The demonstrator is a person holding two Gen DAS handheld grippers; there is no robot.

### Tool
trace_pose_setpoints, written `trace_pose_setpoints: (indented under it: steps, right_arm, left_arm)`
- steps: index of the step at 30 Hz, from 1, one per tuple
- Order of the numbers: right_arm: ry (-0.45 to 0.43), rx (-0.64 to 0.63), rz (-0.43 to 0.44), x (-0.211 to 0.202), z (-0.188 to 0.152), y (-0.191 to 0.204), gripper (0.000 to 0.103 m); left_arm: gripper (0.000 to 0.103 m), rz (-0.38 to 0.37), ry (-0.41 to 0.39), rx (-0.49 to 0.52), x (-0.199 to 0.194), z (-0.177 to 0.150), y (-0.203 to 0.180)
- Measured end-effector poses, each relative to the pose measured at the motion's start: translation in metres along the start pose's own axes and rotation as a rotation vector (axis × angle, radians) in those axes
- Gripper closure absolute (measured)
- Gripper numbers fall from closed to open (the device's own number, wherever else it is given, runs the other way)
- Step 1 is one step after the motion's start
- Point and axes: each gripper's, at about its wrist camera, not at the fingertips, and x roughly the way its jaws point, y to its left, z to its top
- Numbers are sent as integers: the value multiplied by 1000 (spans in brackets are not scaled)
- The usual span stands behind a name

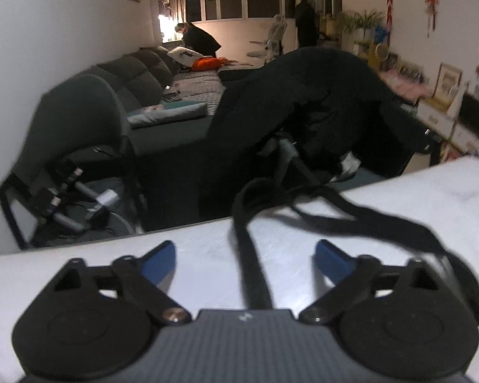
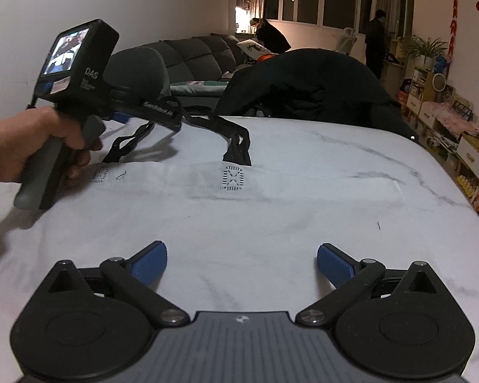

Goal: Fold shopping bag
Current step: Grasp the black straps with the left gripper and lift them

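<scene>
A white fabric shopping bag [image 2: 239,220] lies flat on a white marble-patterned table [image 2: 383,159]. Its black strap handles [image 2: 236,143] trail off its far edge toward the back of the table. My right gripper [image 2: 242,263] hovers low over the bag's body, open, with nothing between its blue pads. In the left wrist view my left gripper [image 1: 246,255] is also open, and one black strap [image 1: 252,271] runs lengthwise between its fingers without being pinched. A second strap loop [image 1: 383,223] crosses to the right. A hand [image 2: 38,140] holds the left tool over the handles.
A black coat [image 2: 303,86] hangs over a chair at the table's far edge. A grey chair [image 2: 137,70] and a stroller frame [image 1: 73,191] stand to the left. Beyond are a grey sofa [image 2: 201,51], cluttered shelves [image 2: 447,121] along the right wall, and two people far back.
</scene>
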Motion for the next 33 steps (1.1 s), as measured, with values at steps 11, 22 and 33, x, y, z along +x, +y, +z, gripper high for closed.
trace_pose_setpoints:
  steps: [11, 22, 33]
  right_arm:
    - [0, 0, -1, -1, 0, 2, 2]
    - [-1, 3, -1, -1, -1, 4, 2]
    - [-22, 70, 43, -5, -1, -8, 0]
  left_arm:
    - [66, -55, -36, 72, -3, 0, -19]
    - [94, -78, -45, 134, -21, 0, -44]
    - [95, -192, -99, 108, -80, -7, -47]
